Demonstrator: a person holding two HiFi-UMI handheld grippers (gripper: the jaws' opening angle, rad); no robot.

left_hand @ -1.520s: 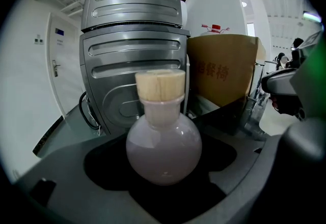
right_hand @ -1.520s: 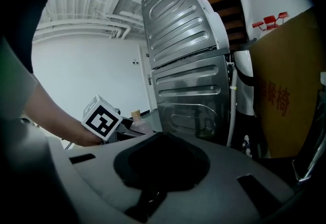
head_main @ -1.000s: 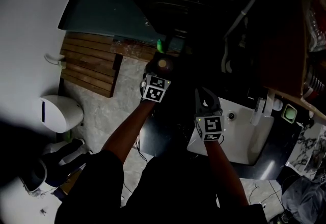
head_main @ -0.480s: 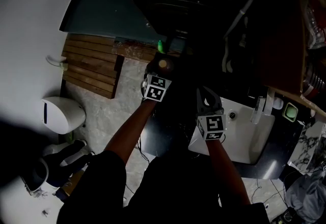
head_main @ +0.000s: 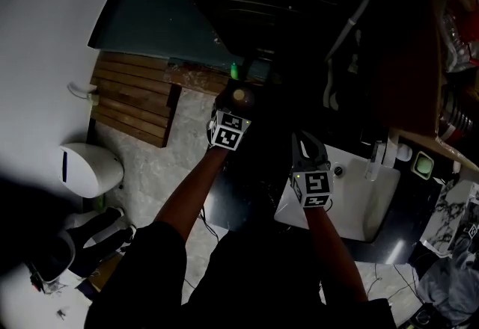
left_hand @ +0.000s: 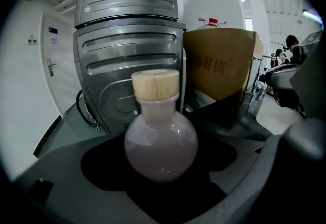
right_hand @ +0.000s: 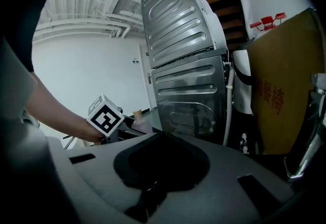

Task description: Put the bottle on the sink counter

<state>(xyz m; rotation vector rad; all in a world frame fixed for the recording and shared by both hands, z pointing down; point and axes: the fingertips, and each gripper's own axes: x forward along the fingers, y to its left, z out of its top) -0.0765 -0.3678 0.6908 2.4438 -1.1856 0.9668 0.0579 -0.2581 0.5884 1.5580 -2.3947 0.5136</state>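
Pink liquid fills the round-bellied glass bottle (left_hand: 161, 141) with its cork stopper. It stands upright between the jaws of the left gripper (left_hand: 162, 177), which are part closed onto the bulb from either side and hold it clear of any surface. Beyond the gripper's tips rise a grey ribbed metal appliance panel (left_hand: 127, 39) and, to their right, a brown cardboard box (left_hand: 219, 65).

From the head view I judge this to be the carrying step. The bottle is lifted but not yet set down. The white square basin (head_main: 374, 204) and the dark sink counter (head_main: 408, 238) around it lie off to the left gripper's right, past the right gripper (head_main: 305, 144).

The right gripper hangs just beside the basin's near edge. Its jaws are together, with nothing between them.

The next move probably calls for swinging the bottle rightward over the counter and lowering it upright onto a bare patch. The jaws should ease apart only once the round base sits steady.
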